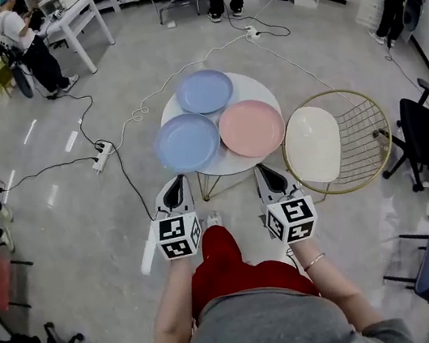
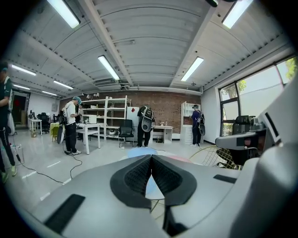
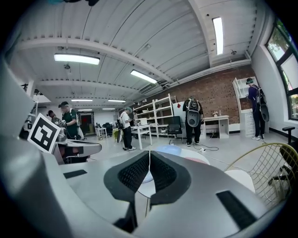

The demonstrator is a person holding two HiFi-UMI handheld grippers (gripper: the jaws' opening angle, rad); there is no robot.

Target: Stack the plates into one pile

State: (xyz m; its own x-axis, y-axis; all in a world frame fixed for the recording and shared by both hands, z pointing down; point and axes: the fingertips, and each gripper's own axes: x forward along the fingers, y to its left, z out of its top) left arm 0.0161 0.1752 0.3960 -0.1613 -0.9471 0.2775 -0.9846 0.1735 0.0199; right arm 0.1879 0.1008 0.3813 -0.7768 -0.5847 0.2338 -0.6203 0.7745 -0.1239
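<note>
Three plates lie side by side on a small round white table [image 1: 262, 90]: a blue plate [image 1: 204, 91] at the far side, a second blue plate [image 1: 186, 143] at the near left and a pink plate [image 1: 251, 128] at the near right. My left gripper [image 1: 175, 190] is held just short of the table's near left edge, shut and empty. My right gripper [image 1: 268, 177] sits level with it near the table's near right edge, also shut with nothing in it. In the left gripper view the closed left gripper [image 2: 151, 160] hides most of the table.
A gold wire chair [image 1: 365, 140] with a white seat cushion [image 1: 312, 143] stands right of the table. Cables and a power strip [image 1: 99, 156] lie on the floor to the left. People stand at desks far back. Office chairs [image 1: 425, 129] are at the right.
</note>
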